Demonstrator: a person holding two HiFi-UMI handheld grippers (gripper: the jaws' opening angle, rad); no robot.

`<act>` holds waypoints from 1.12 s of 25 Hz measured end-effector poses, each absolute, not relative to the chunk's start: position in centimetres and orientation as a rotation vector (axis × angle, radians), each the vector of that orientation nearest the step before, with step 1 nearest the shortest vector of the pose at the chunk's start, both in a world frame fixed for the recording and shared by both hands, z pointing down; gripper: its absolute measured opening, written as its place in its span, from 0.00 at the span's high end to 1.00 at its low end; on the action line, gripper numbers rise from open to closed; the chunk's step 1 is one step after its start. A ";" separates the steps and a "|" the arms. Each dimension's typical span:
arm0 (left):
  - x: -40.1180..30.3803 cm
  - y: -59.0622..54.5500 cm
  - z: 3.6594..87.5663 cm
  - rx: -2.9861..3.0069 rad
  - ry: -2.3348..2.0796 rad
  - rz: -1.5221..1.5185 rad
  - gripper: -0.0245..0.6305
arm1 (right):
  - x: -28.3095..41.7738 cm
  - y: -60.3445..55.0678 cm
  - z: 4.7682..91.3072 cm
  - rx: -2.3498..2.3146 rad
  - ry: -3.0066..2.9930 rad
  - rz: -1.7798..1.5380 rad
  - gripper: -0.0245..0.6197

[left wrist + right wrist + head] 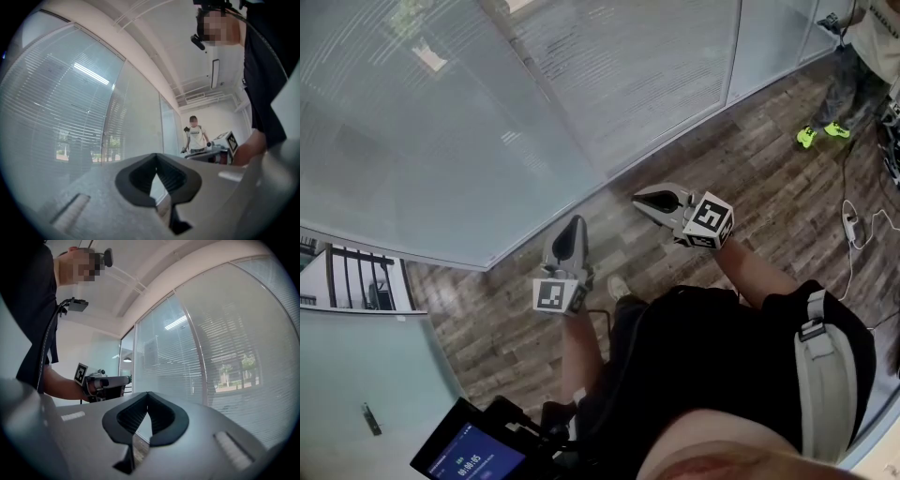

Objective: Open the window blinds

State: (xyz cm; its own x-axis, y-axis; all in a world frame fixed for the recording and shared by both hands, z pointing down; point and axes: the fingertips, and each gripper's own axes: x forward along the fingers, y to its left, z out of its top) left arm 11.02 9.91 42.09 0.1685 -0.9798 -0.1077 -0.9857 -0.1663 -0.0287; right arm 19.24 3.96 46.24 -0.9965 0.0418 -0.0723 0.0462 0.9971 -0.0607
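Observation:
The window blinds (628,66) are horizontal slats behind tall glass panels that run along the wood floor. They also fill the left gripper view (70,122) and the right gripper view (234,357). My left gripper (575,222) points at the base of the glass, a little short of it. Its jaws meet at the tips with nothing between them (156,157). My right gripper (639,196) is held beside it, further right, also facing the glass. Its fingertips touch and hold nothing (147,394). Neither gripper touches the glass or any cord.
Another person (862,47) in bright green shoes stands at the far right by the glass. A white power strip (851,225) with cables lies on the floor to the right. A device with a lit screen (469,457) sits at the bottom left.

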 end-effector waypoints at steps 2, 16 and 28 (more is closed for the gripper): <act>10.0 9.1 42.8 -2.343 1.962 0.088 0.96 | 18.5 3.3 46.0 0.065 3.072 -0.072 0.95; 5.5 6.4 43.1 -2.394 1.906 0.062 0.96 | 13.9 0.8 46.2 0.001 3.067 -0.043 0.95; -2.3 2.3 40.5 -2.435 1.838 0.083 0.96 | 6.5 -3.2 46.0 -0.095 3.090 -0.038 0.95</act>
State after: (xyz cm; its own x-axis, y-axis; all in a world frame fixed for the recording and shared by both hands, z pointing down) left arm -2.28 2.26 40.46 0.2747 -0.9566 -0.0971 -0.9615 -0.2721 -0.0387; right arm 6.51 -3.18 46.04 -0.9968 -0.0621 -0.0494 -0.0609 0.9978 -0.0262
